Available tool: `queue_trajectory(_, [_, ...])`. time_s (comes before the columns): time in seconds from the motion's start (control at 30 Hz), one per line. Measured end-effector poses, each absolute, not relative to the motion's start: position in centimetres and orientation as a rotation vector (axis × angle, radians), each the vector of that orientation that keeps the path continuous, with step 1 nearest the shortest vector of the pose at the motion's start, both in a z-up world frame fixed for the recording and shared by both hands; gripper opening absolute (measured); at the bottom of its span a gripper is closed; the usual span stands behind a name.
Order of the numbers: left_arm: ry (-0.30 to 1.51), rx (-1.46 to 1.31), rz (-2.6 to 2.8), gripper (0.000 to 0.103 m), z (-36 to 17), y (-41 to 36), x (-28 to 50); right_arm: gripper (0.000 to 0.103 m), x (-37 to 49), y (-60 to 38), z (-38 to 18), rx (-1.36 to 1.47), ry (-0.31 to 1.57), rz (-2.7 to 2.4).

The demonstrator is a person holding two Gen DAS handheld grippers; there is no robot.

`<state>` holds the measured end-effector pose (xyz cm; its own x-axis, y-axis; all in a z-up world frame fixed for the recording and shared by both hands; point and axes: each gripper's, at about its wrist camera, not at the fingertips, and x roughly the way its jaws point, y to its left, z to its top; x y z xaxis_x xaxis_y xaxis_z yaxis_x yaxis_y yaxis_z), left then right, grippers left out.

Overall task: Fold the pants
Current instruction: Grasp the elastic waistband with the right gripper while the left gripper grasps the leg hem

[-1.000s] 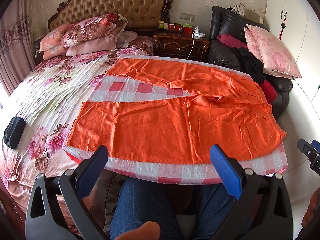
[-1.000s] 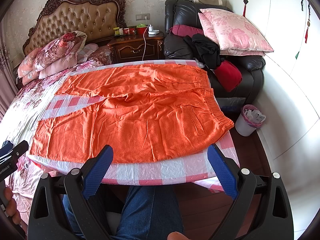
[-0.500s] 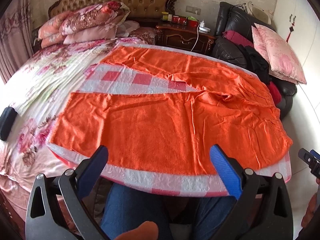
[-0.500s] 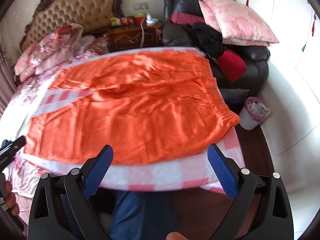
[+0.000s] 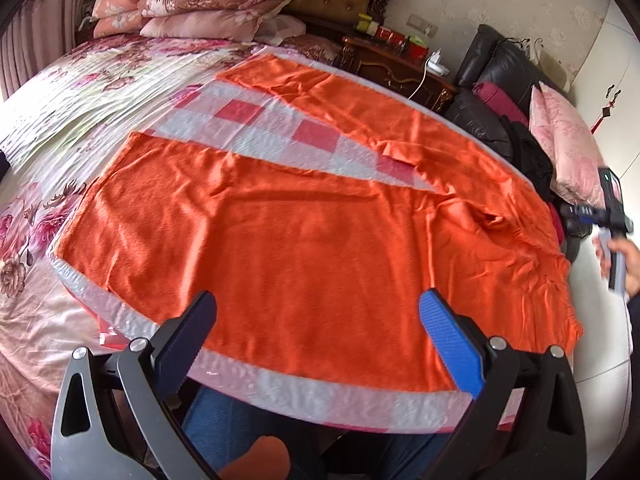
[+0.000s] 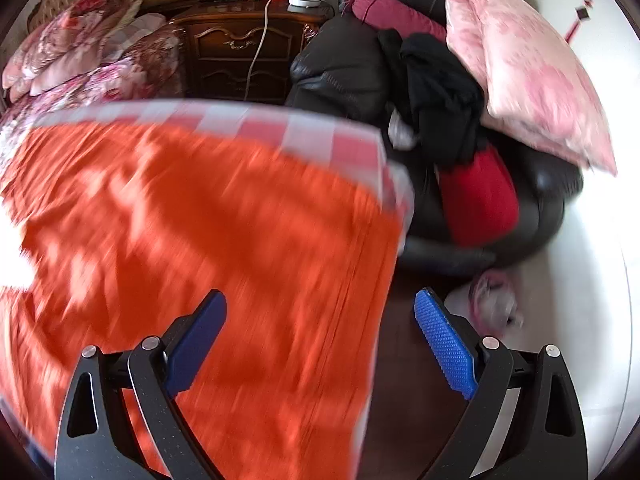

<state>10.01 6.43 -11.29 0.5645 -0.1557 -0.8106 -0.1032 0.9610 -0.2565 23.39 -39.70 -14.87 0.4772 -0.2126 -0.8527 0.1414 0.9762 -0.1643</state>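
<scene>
Orange pants (image 5: 304, 232) lie spread flat on a red-and-white checked board (image 5: 320, 400), legs pointing left, waistband at the right. My left gripper (image 5: 320, 336) is open and empty, hovering over the near leg by the board's front edge. My right gripper (image 6: 320, 340) is open and empty above the waistband end of the pants (image 6: 192, 248); that view is blurred by motion. The right gripper also shows in the left wrist view (image 5: 608, 216), held in a hand beyond the waistband.
The board rests on a floral bed (image 5: 60, 128) with stacked pillows (image 5: 200, 4). A wooden nightstand (image 6: 244, 48) stands behind. A black leather sofa (image 6: 344, 68) with a pink cushion (image 6: 524, 68) and dark clothes is at the right. A small bin (image 6: 492, 300) sits on the floor.
Both grippers have moved forward over the pants. The right gripper swung right and closer to the waistband, blurring its view. Both stay open.
</scene>
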Motion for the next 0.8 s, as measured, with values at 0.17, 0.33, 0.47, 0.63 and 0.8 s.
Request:
queue_trajectory(0.17, [1.005,-0.301,0.015,0.101,-10.9,9.3,10.5,0.082,31.9,-41.5,-16.9,-0.074,1.109,-0.144])
queue_trajectory(0.33, [1.024,-0.293,0.089,0.101,-10.5,11.5,10.8,0.073,36.3,-41.5,-19.9,-0.143,1.205,-0.116])
queue_trajectory(0.47, [1.038,-0.295,0.114,0.101,-10.7,12.1,12.0,0.047,37.2,-41.9,-20.9,-0.13,1.225,-0.075])
queue_trajectory(0.63, [1.06,-0.32,0.006,0.101,-10.7,10.5,16.3,0.01,35.6,-40.6,-19.5,-0.15,1.175,-0.019])
queue_trajectory(0.8, [1.04,-0.578,-0.158,0.099,-10.9,11.1,24.5,0.01,27.6,-38.1,-11.9,-0.108,0.9,0.063])
